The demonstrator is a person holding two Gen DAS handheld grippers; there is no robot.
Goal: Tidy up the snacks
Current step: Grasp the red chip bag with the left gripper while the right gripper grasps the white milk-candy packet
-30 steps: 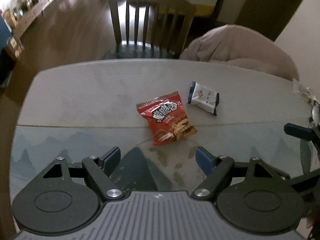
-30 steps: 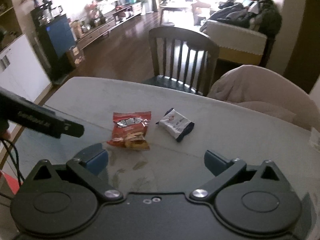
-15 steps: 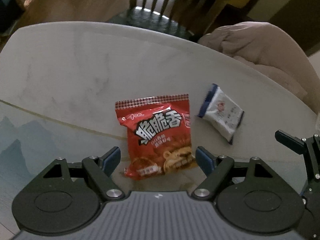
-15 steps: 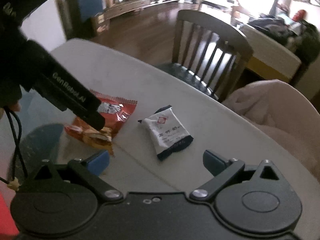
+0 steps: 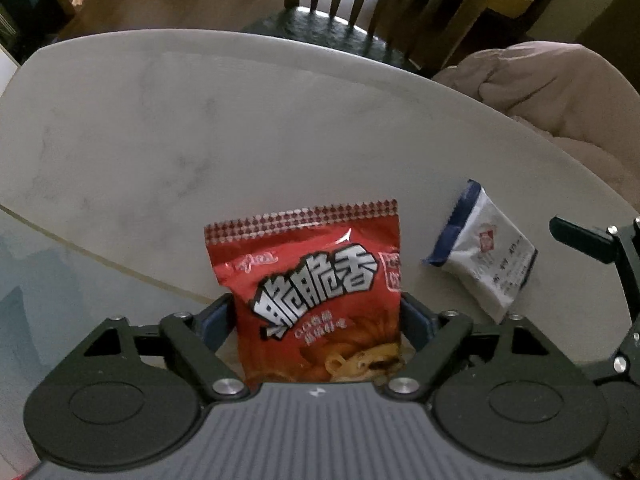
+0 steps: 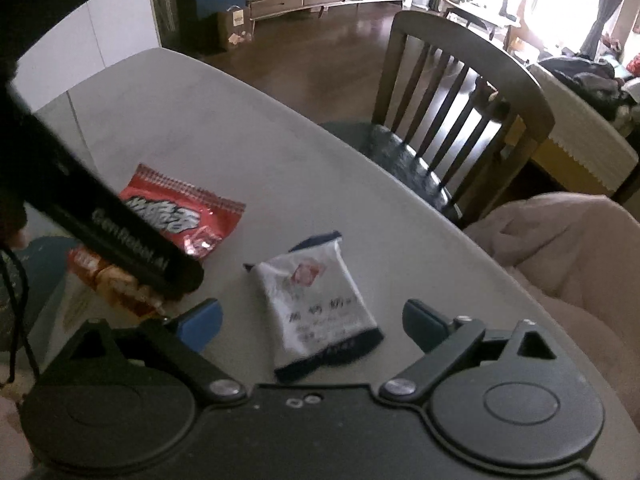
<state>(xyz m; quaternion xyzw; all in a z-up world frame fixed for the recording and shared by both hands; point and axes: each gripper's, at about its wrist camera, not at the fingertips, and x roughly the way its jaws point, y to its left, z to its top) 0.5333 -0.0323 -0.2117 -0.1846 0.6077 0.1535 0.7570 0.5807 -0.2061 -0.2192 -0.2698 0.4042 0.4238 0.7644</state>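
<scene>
A: In the left wrist view, what lies on the counter?

B: A red snack bag sits between the two blue pads of the left tool, its lower half inside the spread jaws. The pads stand at the bag's sides; whether they press it, I cannot tell. Its serrated top edge points toward the counter's far edge.

A: And beside it?

B: A white packet with dark blue ends lies near the red bag, toward the counter's right edge, apart from it. Part of the right tool shows at the frame's right side. A wooden chair stands behind the far edge, with a pinkish blanket next to it.

A: The right wrist view?

B: The right tool is wide open and holds nothing. The white packet lies tilted between its blue fingers, touching neither. The red bag lies farther left, partly hidden under the left tool's black body.
</scene>
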